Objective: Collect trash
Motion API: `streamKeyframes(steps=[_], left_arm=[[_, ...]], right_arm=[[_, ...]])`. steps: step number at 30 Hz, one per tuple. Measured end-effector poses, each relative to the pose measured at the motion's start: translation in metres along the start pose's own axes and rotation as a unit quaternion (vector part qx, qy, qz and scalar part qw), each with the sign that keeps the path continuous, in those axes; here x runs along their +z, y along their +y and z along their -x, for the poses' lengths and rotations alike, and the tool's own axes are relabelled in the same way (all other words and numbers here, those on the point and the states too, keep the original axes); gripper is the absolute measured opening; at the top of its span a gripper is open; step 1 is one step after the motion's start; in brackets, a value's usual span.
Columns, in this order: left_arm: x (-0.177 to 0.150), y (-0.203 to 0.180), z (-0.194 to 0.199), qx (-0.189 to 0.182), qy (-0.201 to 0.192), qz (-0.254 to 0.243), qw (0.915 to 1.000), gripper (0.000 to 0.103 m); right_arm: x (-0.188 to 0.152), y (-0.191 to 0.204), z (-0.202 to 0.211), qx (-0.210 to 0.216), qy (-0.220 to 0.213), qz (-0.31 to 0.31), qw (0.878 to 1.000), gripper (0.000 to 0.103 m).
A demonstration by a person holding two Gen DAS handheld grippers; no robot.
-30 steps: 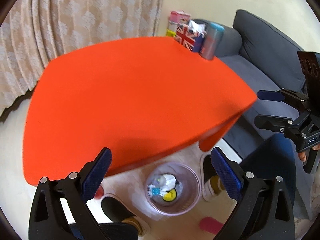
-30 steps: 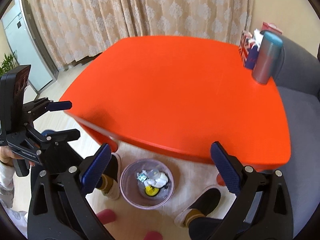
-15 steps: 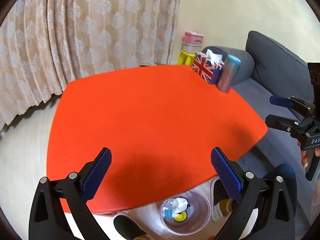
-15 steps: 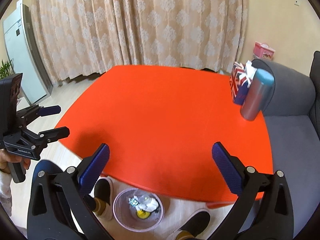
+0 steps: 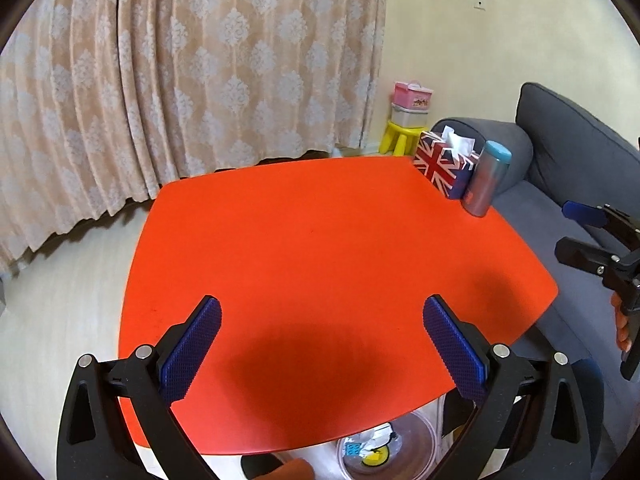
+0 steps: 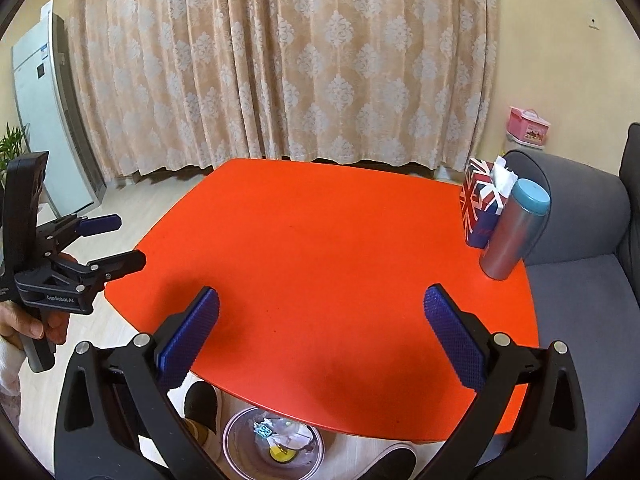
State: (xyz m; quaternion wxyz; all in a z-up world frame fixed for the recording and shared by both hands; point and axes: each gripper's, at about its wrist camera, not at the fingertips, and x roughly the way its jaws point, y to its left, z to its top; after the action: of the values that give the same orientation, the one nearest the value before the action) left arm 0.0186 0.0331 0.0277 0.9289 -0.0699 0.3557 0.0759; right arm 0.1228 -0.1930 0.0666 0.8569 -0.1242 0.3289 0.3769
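- Two hand-held grippers hang over the wide orange surface (image 5: 320,240), each with its blue-padded fingers spread wide and nothing between them.
- Behind that surface a beige patterned curtain (image 6: 320,60) fills the back wall, and a grey fabric sofa (image 5: 580,168) runs along the right side.
- Left hand-held gripper (image 5: 320,344) sits above the near edge of the surface; in the right wrist view it (image 6: 106,244) shows at the left, gripped by a hand (image 6: 28,320).
- Right hand-held gripper (image 6: 320,336) sits above the near right part of the surface; in the left wrist view it (image 5: 576,228) shows over the sofa seat.
- Clear round plastic bin (image 6: 272,444) stands on the floor, partly under the near edge of the surface, with crumpled paper and small bits of trash (image 6: 280,436) inside.
- Union-flag tissue box (image 5: 444,164) stands at the far right corner of the surface.
- Grey metal tumbler with a teal lid (image 5: 486,178) stands just beside the tissue box.
- Black shoe (image 6: 202,404) rests on the floor near the bin.
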Motion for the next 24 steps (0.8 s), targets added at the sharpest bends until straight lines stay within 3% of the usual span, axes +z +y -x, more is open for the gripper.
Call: streamKeyframes(steps=[11,24], left_arm=[[0.0061,0.0007,0.0013,-0.014,0.001,0.009,0.9999,0.097],[0.0087,0.0006,0.0002,0.001,0.000,0.003,1.0000,0.097]], right_arm=[[0.0001,0.0000,-0.0024,0.001,0.002,0.000,1.000,0.100],[-0.0002,-0.0008,-0.0052,0.001,0.002,-0.005,1.000,0.100]])
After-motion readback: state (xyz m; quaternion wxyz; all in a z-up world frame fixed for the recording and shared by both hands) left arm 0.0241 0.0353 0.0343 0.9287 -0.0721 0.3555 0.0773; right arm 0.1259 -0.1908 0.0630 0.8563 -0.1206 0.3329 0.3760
